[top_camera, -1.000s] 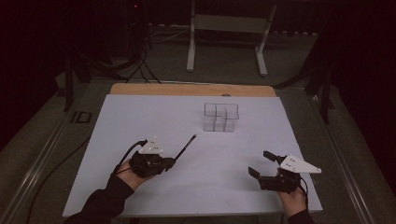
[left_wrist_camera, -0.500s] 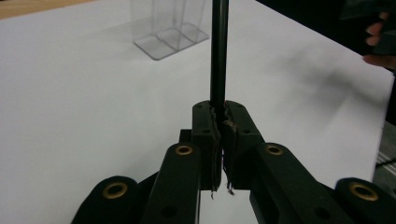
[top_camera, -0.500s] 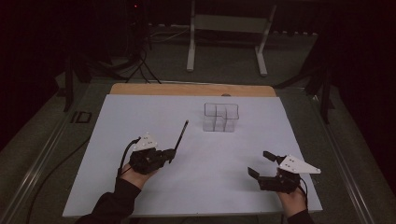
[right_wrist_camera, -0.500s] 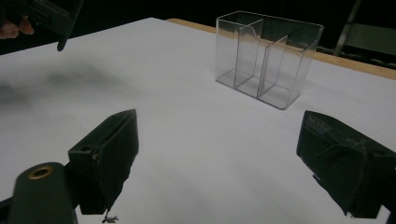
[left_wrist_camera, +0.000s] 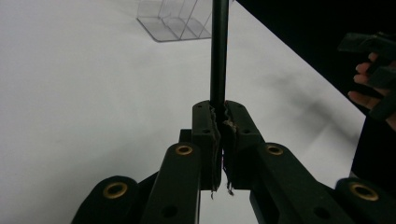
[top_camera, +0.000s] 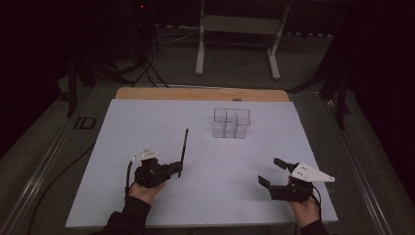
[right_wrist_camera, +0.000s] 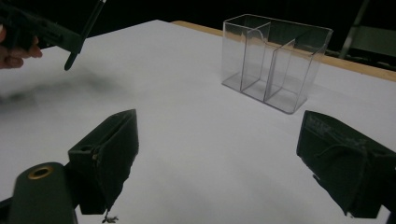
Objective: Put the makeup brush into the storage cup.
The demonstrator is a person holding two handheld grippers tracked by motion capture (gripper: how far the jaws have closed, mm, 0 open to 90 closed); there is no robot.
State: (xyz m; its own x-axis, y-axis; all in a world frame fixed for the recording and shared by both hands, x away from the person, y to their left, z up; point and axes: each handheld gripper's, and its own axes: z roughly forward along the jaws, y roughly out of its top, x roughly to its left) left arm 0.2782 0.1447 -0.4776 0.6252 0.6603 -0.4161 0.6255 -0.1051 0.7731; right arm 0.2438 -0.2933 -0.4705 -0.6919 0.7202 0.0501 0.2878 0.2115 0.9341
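Observation:
My left gripper (top_camera: 177,169) is shut on the lower end of a thin black rod (top_camera: 184,147), which points away toward the far side of the white table (top_camera: 147,117). In the left gripper view the rod (left_wrist_camera: 219,56) rises straight from between the pressed pads (left_wrist_camera: 205,126). A clear plastic organizer (top_camera: 231,122) with several compartments stands right of centre, beyond the rod's tip. My right gripper (top_camera: 270,171) rests near the front right edge, open with nothing between its fingers (right_wrist_camera: 109,154); the organizer (right_wrist_camera: 273,60) stands ahead of it.
A wooden strip (top_camera: 200,94) borders the table's far edge. Beyond it stand the metal legs of a frame (top_camera: 237,44), with cables (top_camera: 147,68) on the dark floor at the far left. A small dark object (top_camera: 85,122) lies left of the table.
The rod in my left gripper has swung from slanting right to pointing nearly straight away. The left hand has sunk slightly toward the table. The right gripper has stayed put.

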